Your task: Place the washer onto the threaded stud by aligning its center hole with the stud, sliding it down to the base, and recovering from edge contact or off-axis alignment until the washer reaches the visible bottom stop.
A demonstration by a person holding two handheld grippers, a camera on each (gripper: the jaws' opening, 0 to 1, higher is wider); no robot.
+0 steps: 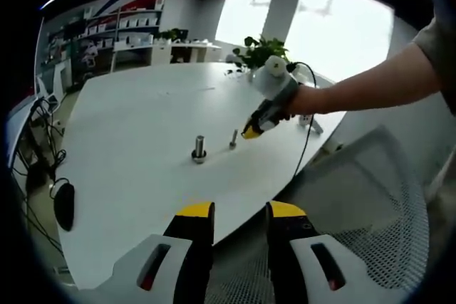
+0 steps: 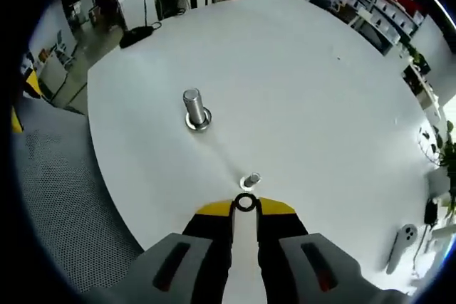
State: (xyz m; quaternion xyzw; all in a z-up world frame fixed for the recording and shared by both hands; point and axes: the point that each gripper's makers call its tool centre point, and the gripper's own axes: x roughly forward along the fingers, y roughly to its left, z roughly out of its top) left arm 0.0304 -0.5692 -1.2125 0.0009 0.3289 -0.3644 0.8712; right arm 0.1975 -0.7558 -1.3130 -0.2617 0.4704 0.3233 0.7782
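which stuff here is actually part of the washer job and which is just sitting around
Job: washer pinched in the right gripper; small threaded stud just ahead of it; white table.

Lying about: large bolt, potted plant, black mouse, mesh chair, left gripper.

Your left gripper has two black jaws capped with yellow tips, and each rises from a pale grey shell with a dark slot showing a red mark inside. Your right gripper is built the same way: yellow-tipped black jaws on light grey housings with red-marked slots. In the left gripper view your right gripper has a white rounded body with a thin black cable trailing from it, and you wear a short grey-brown sleeve.
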